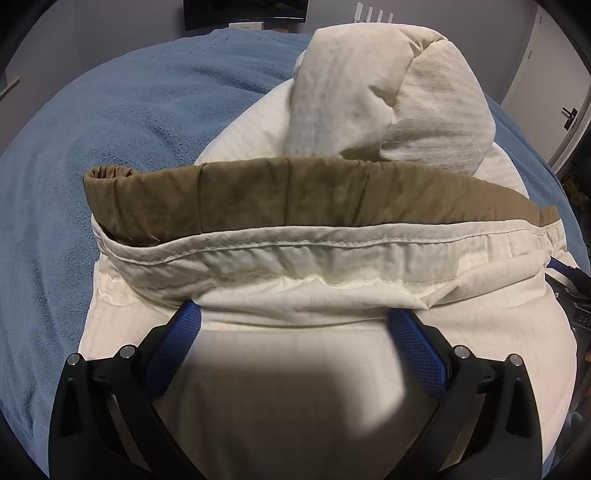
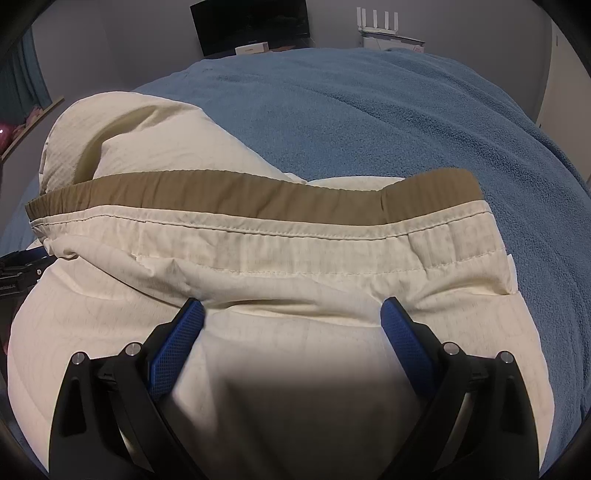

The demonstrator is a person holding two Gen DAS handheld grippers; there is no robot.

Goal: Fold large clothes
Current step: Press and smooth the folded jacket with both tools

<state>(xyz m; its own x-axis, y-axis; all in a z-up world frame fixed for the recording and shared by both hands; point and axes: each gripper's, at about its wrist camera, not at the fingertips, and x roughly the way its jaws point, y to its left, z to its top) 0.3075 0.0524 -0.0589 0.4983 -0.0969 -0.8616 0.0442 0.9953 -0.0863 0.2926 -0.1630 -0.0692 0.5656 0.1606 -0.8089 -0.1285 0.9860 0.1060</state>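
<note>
Nearest in each wrist view is a tool with its blue mesh-textured pads spread wide apart: the left tool (image 1: 293, 314) and the right tool (image 2: 292, 308) both stand with jaws apart and nothing clamped, fingertips resting at or just short of a fold in the cream, faintly grid-patterned lightweight pair of trousers (image 2: 288, 332) that lies under them. The garment is spread on the bed, across the near part of the blue fleece blanket (image 2: 369, 122), with its waist end turned up toward the cameras. The cloth looks thin, woven and crisp rather than stretchy, puckering into small soft ridges where the tips meet it; I judge it light, limp and somewhat slick, likely to slide off a shallow pinch, so a deep bite through both layers would hold better. Just beyond the tips runs the stitched cream hem (image 1: 295, 254) of the waistband, and behind it the tan gathered elastic inner waistband (image 1: 295, 195), wrinkled along its length and curling open at one end. That doubled, seamed band is the thickest and stiffest part, and to my eye the safest place to take hold, one tool toward each end. Farther back, a puffed, rounded heap of the same cream cloth (image 1: 373, 92), probably the legs bunched up, stands above the blanket toward the bed's far edge; it will sag and spill once lifted. Beyond the bed a dark screen (image 2: 251, 26) sits against the grey wall.
</note>
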